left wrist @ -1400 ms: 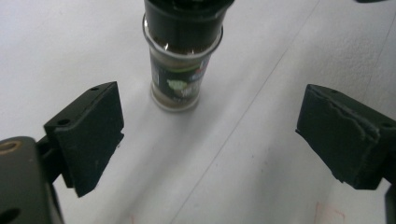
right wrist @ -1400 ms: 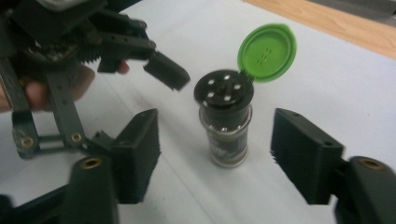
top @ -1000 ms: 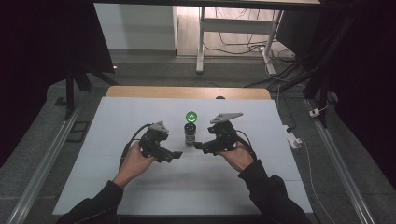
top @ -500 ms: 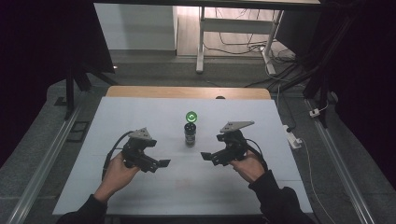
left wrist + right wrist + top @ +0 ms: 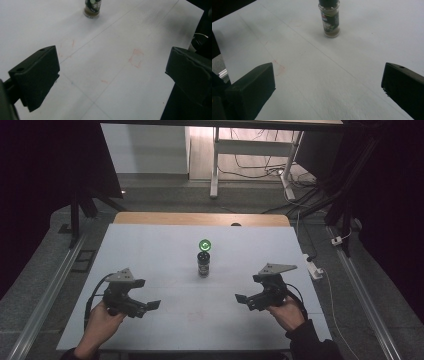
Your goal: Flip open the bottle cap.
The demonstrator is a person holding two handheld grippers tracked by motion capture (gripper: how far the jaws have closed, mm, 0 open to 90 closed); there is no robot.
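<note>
— Near the table's front edge, how do the hands sit?

— The person's left hand [image 5: 102, 317] comes in at the front left corner of the white table [image 5: 165, 250], wrist low, holding the left gripper [image 5: 150, 306] roughly level, its tips aimed inward and to the right. The right hand [image 5: 286, 310] mirrors it towards the front right corner; the right gripper [image 5: 241, 299] is level too, its tips aimed inward and to the left. Each carries a grey three-cornered plate on top and trails a black cable.

— And the jaws?

— Both pairs stand wide apart with only bare tabletop between them, gripping nothing. The right gripper's jaws have just been opening, with nothing between them.

— Where is the bottle?

— The small clear glass spice bottle with a dark label and a glowing green cap [image 5: 204, 258] stands at the table's middle, somewhat nearer the back edge, between the two grippers and well apart from both.

— How does it point?

— Upright: its long axis is vertical, cap up, base flat on the table. In the left gripper view the spice bottle [image 5: 92, 8] shows ahead of the jaws, and the right gripper view has it [image 5: 329, 20] ahead too.
</note>
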